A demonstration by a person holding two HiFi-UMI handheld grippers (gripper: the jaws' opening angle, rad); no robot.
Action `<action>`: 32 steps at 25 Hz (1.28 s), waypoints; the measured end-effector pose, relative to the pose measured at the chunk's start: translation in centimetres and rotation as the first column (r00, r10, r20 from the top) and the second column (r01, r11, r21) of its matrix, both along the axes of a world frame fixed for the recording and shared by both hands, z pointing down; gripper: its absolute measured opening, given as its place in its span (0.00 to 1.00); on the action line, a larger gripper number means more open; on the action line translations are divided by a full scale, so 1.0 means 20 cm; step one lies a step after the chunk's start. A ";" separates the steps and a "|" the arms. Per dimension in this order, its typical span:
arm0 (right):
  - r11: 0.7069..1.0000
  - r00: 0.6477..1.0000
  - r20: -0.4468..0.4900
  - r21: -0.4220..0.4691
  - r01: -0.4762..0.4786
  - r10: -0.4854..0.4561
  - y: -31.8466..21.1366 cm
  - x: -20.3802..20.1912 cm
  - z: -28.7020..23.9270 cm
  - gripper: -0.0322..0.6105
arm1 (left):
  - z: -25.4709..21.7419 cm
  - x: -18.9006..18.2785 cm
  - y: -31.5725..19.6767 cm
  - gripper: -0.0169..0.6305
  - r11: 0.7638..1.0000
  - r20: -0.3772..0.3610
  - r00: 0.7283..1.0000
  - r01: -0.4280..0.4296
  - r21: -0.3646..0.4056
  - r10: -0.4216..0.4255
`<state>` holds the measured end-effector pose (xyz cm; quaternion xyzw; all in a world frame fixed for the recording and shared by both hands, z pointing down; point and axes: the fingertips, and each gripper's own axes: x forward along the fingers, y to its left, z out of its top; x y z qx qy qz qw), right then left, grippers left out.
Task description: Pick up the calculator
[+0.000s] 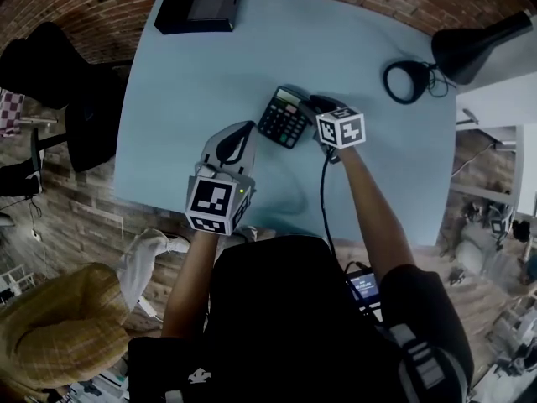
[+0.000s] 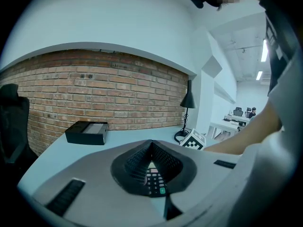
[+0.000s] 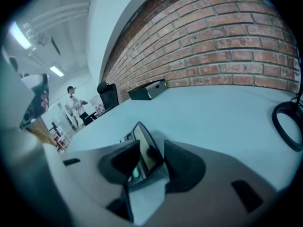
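A black calculator (image 1: 284, 116) lies near the middle of the pale blue table (image 1: 369, 166). My right gripper (image 1: 314, 107) is at its right edge. In the right gripper view the calculator (image 3: 146, 150) stands tilted between the jaws of that gripper (image 3: 151, 157), with a thin gap beside the right pad, so the jaws are open around it. My left gripper (image 1: 237, 137) hovers just left of the calculator with its fingertips together and nothing held. In the left gripper view the fingertips of that gripper (image 2: 151, 148) meet, and the calculator's keys (image 2: 152, 181) show below them.
A flat black box (image 1: 200, 7) sits at the table's far left corner. A black desk lamp (image 1: 478, 44) with a ring-shaped base (image 1: 407, 81) stands at the far right. A black chair (image 1: 59, 74) is beside the table's left edge. A brick wall runs behind.
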<state>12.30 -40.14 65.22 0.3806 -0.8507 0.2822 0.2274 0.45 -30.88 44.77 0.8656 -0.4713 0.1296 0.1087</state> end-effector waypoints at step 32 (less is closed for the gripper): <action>0.989 0.974 0.200 -0.080 0.126 -0.108 0.02 -0.11 -0.07 0.15 | 0.07 -0.01 -0.01 0.04 0.999 0.008 1.000 0.025 -0.027 -0.025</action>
